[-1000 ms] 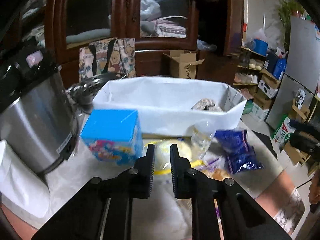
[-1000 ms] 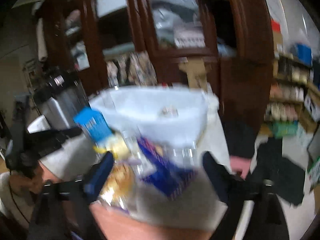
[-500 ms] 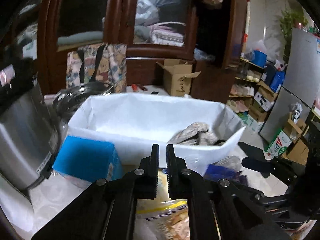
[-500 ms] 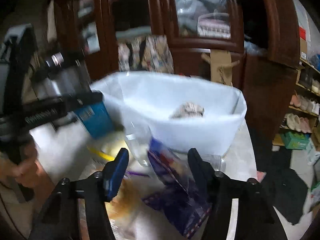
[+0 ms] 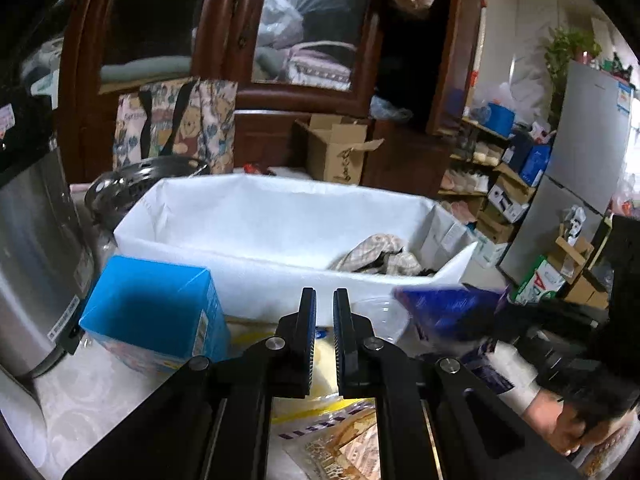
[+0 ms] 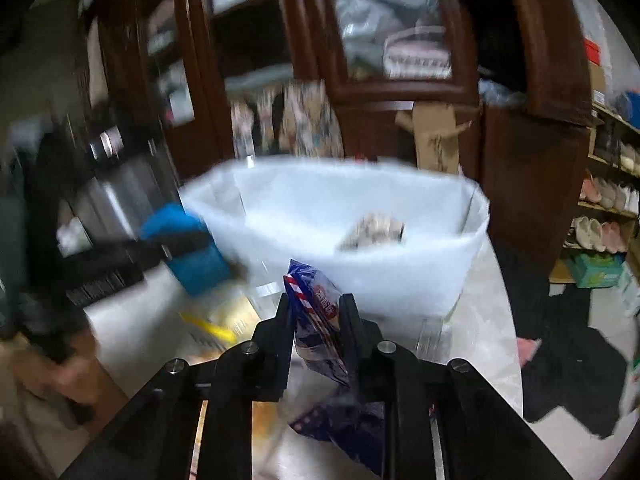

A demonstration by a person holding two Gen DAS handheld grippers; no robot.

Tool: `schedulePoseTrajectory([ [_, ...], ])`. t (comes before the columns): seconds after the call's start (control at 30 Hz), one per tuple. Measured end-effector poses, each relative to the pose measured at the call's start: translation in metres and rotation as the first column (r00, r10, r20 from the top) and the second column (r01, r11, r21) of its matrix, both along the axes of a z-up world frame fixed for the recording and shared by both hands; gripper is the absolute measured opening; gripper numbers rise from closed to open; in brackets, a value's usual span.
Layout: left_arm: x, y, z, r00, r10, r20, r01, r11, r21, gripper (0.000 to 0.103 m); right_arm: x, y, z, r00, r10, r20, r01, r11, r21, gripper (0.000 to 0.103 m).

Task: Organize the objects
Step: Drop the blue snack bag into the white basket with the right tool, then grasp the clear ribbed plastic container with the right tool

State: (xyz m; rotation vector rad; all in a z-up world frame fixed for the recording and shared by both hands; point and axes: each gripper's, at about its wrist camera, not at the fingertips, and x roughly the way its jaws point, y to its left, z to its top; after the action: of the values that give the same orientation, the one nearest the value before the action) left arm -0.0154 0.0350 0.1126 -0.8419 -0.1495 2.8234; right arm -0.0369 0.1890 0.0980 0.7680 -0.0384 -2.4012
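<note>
Cluttered table (image 5: 80, 392), white bin (image 6: 360, 280) center; right gripper (image 6: 316, 312) pinching blue snack bag (image 6: 320, 320), probably loosely, might slip; left gripper (image 5: 324, 312) nearly closed, empty.

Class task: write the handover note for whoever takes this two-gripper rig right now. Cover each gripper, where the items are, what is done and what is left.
Right gripper: shut on the blue snack bag, held up in front of the white bin.
Left gripper: jaws nearly closed, holding nothing, above the table clutter.
Done: a checked cloth lies in the bin.
Left: put the snack bag in the bin, probably next. On the table are the blue box, a yellow packet and a clear plastic container.
</note>
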Motion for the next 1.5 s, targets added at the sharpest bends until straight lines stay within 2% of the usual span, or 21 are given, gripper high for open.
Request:
schedulePoseTrajectory([
  [0.1, 0.000, 0.002, 0.010, 0.999, -0.021, -0.024, 0.021, 1.000, 0.000, 0.008, -0.001, 0.012, 0.019, 1.000, -0.013, -0.007, 0.012, 0.993, -0.118, 0.022],
  [0.23, -0.006, 0.008, 0.034, 0.998, -0.027, -0.051, 0.026, 0.999, -0.023, 0.010, -0.009, 0.008, 0.049, 0.998, -0.058, -0.021, 0.054, 0.986, -0.159, 0.022],
  [0.3, -0.015, 0.011, 0.044, 0.999, -0.033, -0.034, 0.032, 0.999, -0.024, 0.011, -0.018, 0.004, 0.064, 0.995, -0.096, -0.013, 0.093, 0.980, -0.174, 0.022],
  [0.4, -0.038, 0.016, 0.051, 1.000, -0.006, 0.018, 0.008, 0.997, -0.073, 0.012, -0.036, 0.001, 0.073, 0.989, -0.150, 0.001, 0.147, 0.968, -0.205, 0.022],
  [0.53, -0.066, 0.017, 0.040, 0.994, -0.039, 0.105, 0.040, 0.999, -0.011, 0.012, -0.061, -0.001, 0.053, 0.982, -0.185, 0.048, 0.191, 0.952, -0.239, 0.022],
  [0.57, -0.070, 0.017, 0.035, 0.992, -0.031, 0.121, 0.032, 0.999, -0.012, 0.012, -0.064, -0.001, 0.045, 0.979, -0.200, 0.044, 0.205, 0.950, -0.234, 0.022],
  [0.67, -0.074, 0.021, 0.018, 0.990, 0.014, 0.144, -0.003, 0.997, -0.081, 0.012, -0.075, -0.003, 0.020, 0.978, -0.194, 0.080, 0.207, 0.954, -0.214, 0.022],
  [0.77, -0.070, 0.019, 0.011, 0.990, 0.017, 0.139, -0.007, 0.998, -0.070, 0.012, -0.071, 0.004, 0.015, 0.978, -0.202, 0.060, 0.211, 0.947, -0.241, 0.026],
  [0.8, -0.066, 0.016, 0.009, 0.991, 0.015, 0.132, -0.008, 0.999, -0.052, 0.012, -0.067, 0.006, 0.017, 0.972, -0.232, 0.028, 0.233, 0.948, -0.215, 0.030],
  [0.83, -0.062, 0.014, 0.009, 0.992, 0.012, 0.125, -0.007, 0.999, -0.040, 0.012, -0.064, 0.007, 0.019, 0.966, -0.260, -0.004, 0.255, 0.949, -0.188, 0.046],
  [0.87, -0.056, 0.011, 0.008, 0.993, 0.015, 0.116, -0.012, 0.999, -0.032, 0.012, -0.059, 0.008, 0.021, 0.958, -0.284, -0.030, 0.275, 0.946, -0.170, 0.071],
  [0.93, -0.048, 0.006, 0.008, 0.995, 0.031, 0.100, -0.029, 0.999, -0.028, 0.012, -0.050, 0.017, 0.025, 0.945, -0.322, -0.058, 0.305, 0.932, -0.196, 0.090],
  [1.03, -0.030, -0.001, 0.007, 0.997, 0.050, 0.052, -0.049, 0.998, -0.029, 0.012, -0.039, 0.030, 0.027, 0.931, -0.356, -0.083, 0.324, 0.908, -0.266, 0.092],
  [1.13, -0.016, -0.008, 0.007, 0.998, 0.056, 0.015, -0.056, 0.998, -0.007, 0.012, -0.034, 0.036, 0.028, 0.916, -0.391, -0.095, 0.353, 0.895, -0.273, 0.093],
  [1.3, -0.005, -0.027, 0.003, 0.998, 0.055, 0.015, -0.056, 0.991, 0.118, 0.014, -0.039, 0.032, 0.019, 0.933, -0.356, -0.051, 0.336, 0.913, -0.231, 0.093],
  [1.4, 0.001, -0.027, 0.001, 0.997, 0.080, 0.011, -0.080, 0.994, 0.080, 0.016, -0.036, 0.030, 0.017, 0.942, -0.331, -0.054, 0.313, 0.924, -0.218, 0.093],
  [1.5, 0.007, -0.019, -0.003, 0.996, 0.095, 0.003, -0.095, 0.996, 0.003, 0.018, -0.033, 0.031, 0.018, 0.948, -0.315, -0.045, 0.298, 0.930, -0.214, 0.093],
])
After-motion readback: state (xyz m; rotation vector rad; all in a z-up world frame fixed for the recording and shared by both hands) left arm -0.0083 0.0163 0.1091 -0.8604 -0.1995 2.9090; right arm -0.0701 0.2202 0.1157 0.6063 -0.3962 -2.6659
